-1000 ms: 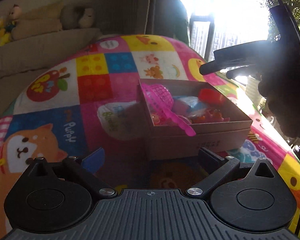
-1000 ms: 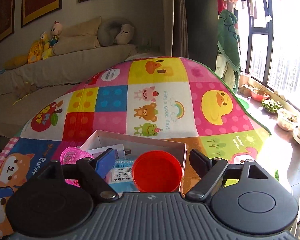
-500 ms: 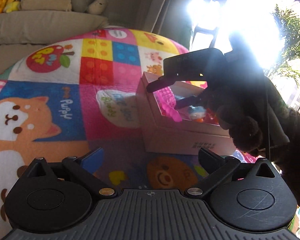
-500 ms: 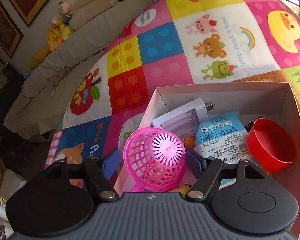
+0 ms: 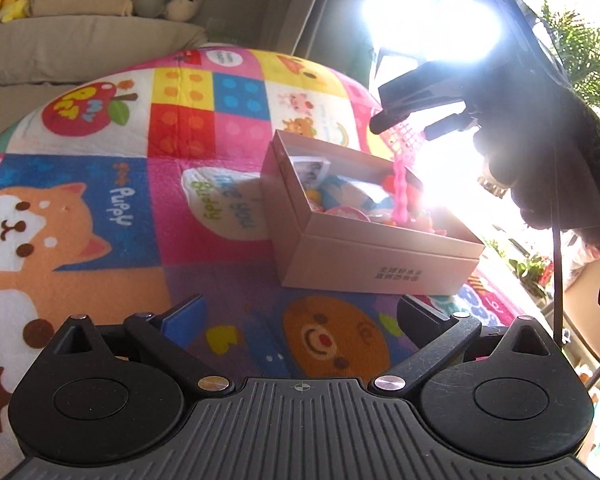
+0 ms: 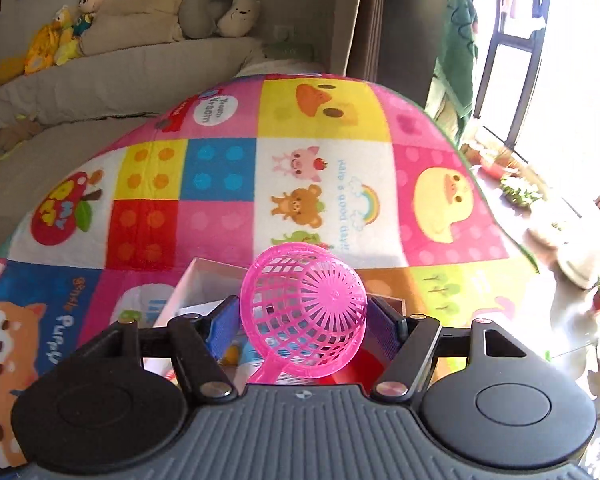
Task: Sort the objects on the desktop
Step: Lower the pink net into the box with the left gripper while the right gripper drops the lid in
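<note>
A pink plastic strainer (image 6: 304, 312) hangs above the open cardboard box (image 5: 372, 256), with my right gripper (image 6: 304, 326) shut on its mesh bowl; the jaws are still closing and both blue pads press its sides. Its handle points down toward the box. From the left wrist view the right gripper (image 5: 404, 130) and strainer (image 5: 400, 184) show against window glare. Inside the box lie a blue packet (image 5: 348, 192), a white charger (image 5: 312, 168) and a red cup (image 6: 364, 372). My left gripper (image 5: 300, 314) is open with nothing in it, low over the play mat in front of the box.
The box stands on a colourful patchwork play mat (image 6: 220, 168). A beige sofa (image 6: 120, 64) with plush toys runs along the back. Bright windows and potted plants (image 5: 580, 52) are at the right, past the mat's edge. A person's dark sleeve (image 5: 572, 168) holds the right gripper.
My right gripper has narrowed onto the pink strainer and lifted it up out of the box. The left gripper has barely shifted, rolling a little.
</note>
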The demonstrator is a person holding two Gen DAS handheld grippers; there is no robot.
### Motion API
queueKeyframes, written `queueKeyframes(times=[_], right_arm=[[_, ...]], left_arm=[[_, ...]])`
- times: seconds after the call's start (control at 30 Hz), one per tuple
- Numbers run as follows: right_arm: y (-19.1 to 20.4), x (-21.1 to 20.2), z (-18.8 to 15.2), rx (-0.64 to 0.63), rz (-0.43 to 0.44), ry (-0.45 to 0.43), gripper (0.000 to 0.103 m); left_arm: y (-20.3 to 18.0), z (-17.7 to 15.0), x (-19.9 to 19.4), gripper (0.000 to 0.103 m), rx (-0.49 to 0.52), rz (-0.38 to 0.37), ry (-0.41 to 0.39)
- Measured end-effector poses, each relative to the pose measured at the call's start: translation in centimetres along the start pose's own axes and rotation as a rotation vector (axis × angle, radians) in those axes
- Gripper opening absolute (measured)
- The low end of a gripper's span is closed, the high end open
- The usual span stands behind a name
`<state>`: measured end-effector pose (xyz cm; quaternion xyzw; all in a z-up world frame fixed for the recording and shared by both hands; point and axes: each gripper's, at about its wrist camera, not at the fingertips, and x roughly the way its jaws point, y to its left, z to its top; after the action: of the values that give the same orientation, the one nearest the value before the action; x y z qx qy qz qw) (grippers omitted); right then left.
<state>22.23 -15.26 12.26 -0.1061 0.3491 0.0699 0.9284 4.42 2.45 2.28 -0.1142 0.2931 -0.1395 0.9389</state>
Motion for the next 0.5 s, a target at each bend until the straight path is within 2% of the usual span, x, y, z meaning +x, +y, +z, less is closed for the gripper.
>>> queueKeyframes(times=[0.1,0.27,0.37,0.4,0.43,0.5], right_arm=[[-0.8,0.4,0.0,0.067,0.097,0.034,0.080],[-2.0,-0.8,-1.1,0.132,0.159,-0.017,0.083],[-2.9,-3.6,-4.0,0.145,0.227,-0.085,0.091],[-3.1,-4.5,-5.1,0.146,0.237,-0.111,0.099],[-3.4,-5.8,-6.7,0.149,0.244,-0.142,0.103],[-3.7,-7.4,-9.4,0.140,0.245,-0.159,0.103]], left_arm=[[0.0,-0.1,0.0,0.103,0.004,0.003,-0.003],[0.2,-0.1,0.1,0.103,0.008,0.042,-0.010],[0.0,-0.3,0.0,0.103,0.038,0.091,-0.028],[-0.1,-0.3,0.0,0.103,0.047,0.101,-0.031],[-0.2,-0.4,0.1,0.103,0.055,0.107,-0.029],[-0.4,-0.6,0.4,0.103,0.071,0.124,-0.013]])
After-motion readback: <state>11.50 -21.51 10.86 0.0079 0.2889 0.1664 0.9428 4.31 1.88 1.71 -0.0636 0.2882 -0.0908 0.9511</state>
